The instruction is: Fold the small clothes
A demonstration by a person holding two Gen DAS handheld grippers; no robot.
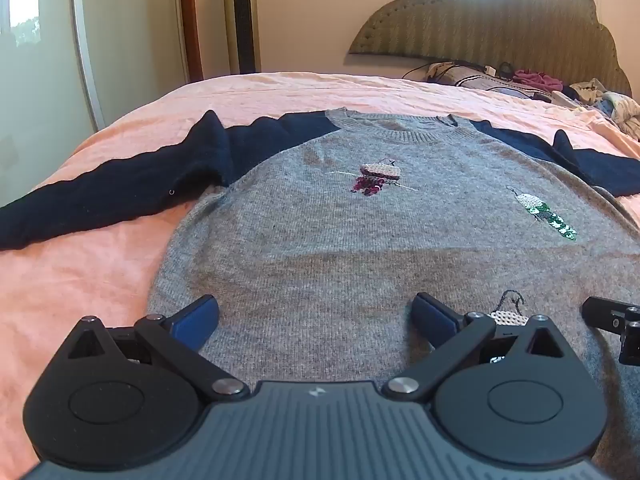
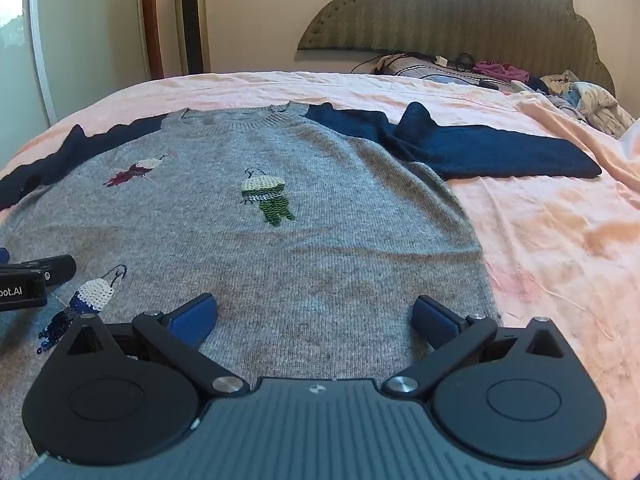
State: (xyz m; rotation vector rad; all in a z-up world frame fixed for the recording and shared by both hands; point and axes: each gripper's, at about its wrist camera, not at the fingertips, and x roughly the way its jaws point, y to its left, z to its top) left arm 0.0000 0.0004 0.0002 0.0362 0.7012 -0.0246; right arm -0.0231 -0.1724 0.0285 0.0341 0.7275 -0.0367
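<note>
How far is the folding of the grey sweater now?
Done: the sweater lies flat, front up, on the pink sheet, both dark sleeves spread out. In hand: nothing; the left gripper and right gripper hover open over its lower part. Left: every fold, since no sleeve or side is turned in.
</note>
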